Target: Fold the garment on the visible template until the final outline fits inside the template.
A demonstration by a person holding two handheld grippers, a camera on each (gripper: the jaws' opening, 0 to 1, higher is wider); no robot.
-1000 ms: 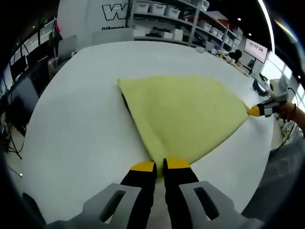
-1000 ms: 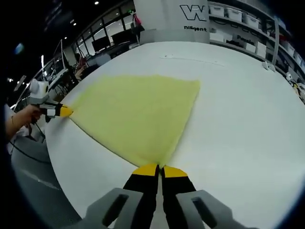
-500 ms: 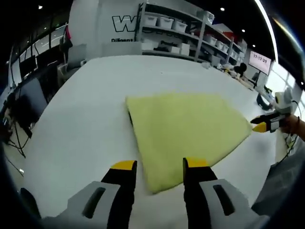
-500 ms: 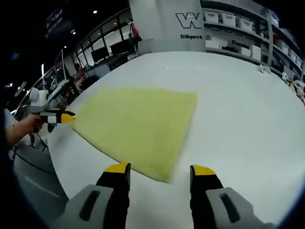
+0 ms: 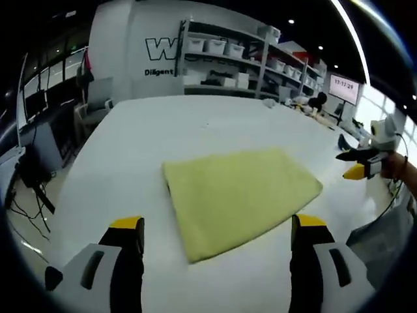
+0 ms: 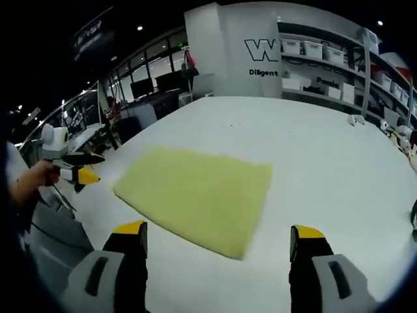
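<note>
A folded pale-yellow fleece garment [image 5: 241, 199] lies flat at the centre of the frame on the white round bench [image 5: 130, 150]. The left tool [image 5: 218, 225] has its yellow-tipped jaws spread wide apart at the lower edge, holding nothing. The right tool [image 6: 218, 231] is likewise spread apart and empty, the garment [image 6: 199, 195] just above it.
</note>
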